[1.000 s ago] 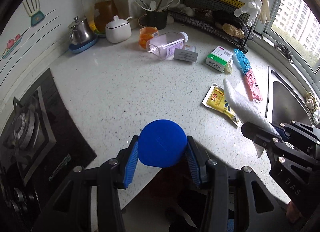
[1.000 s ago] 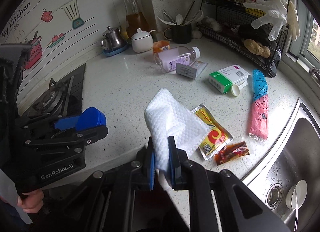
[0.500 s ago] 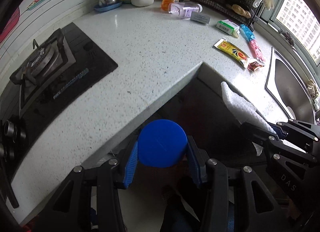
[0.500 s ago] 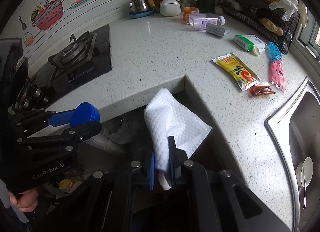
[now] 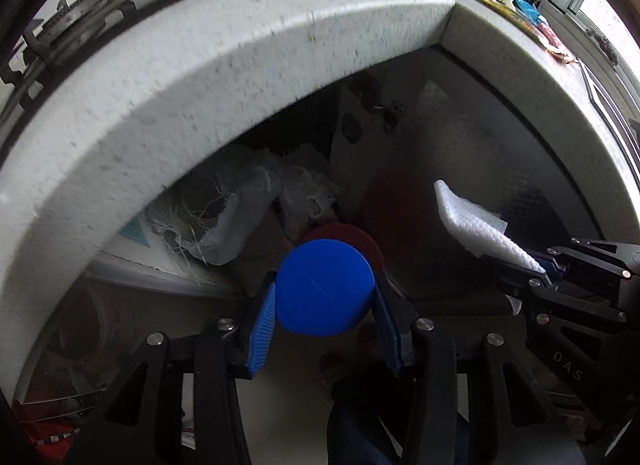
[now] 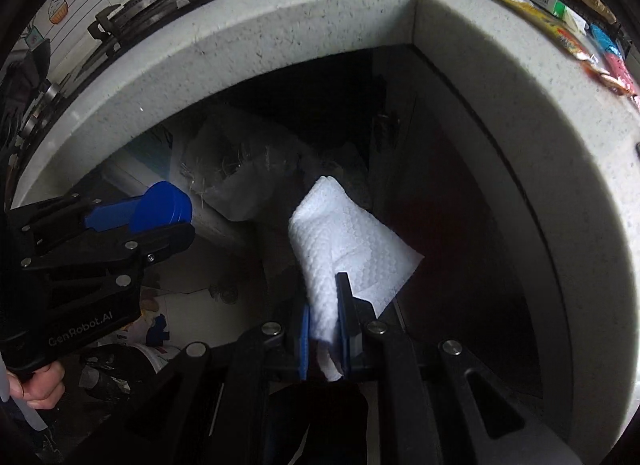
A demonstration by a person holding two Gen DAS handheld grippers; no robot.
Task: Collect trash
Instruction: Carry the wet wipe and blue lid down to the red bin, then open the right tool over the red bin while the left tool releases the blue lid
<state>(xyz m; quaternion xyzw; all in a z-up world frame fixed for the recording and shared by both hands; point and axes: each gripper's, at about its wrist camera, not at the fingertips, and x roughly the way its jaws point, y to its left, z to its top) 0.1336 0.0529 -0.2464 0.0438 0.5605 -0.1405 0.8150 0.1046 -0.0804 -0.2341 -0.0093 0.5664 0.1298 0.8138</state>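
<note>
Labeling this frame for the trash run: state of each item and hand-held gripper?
Blue cap: clamped in left hand-held gripper, below the counter edge.
Paper towel: crumpled, pinched in right hand-held gripper.
Counter: yellow sachet lying on top.

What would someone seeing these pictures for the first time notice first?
The round blue cap clamped in the left tool fills the lower middle of its view. Beside it, the right tool pinches a white paper towel. Both hang below the speckled counter edge, over a dark, cluttered space.
</note>
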